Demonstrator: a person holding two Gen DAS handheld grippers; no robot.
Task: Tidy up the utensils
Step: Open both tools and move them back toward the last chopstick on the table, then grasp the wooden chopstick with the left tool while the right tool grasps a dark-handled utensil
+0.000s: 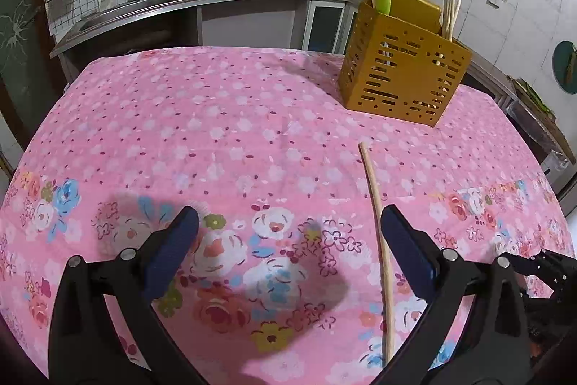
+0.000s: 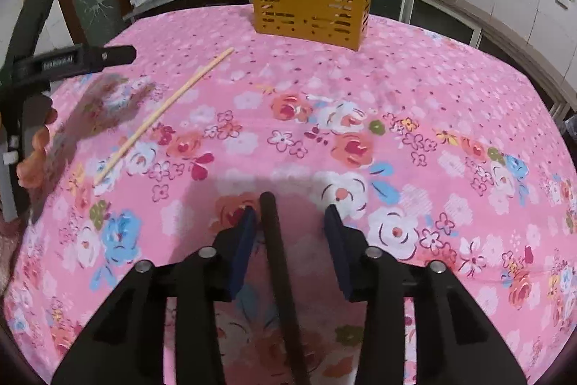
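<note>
A lone wooden chopstick (image 1: 378, 233) lies on the pink floral tablecloth (image 1: 223, 132) just inside the spread-wide left gripper (image 1: 290, 217), near the yellow slotted utensil holder (image 1: 400, 74), while the right gripper (image 2: 290, 219), jaws parted, straddles a black stick (image 2: 277, 262).

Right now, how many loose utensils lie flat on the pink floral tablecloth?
2. A pale wooden chopstick lies left of centre. A long black stick-like utensil lies between the open right gripper fingers. Others may be out of view.
</note>
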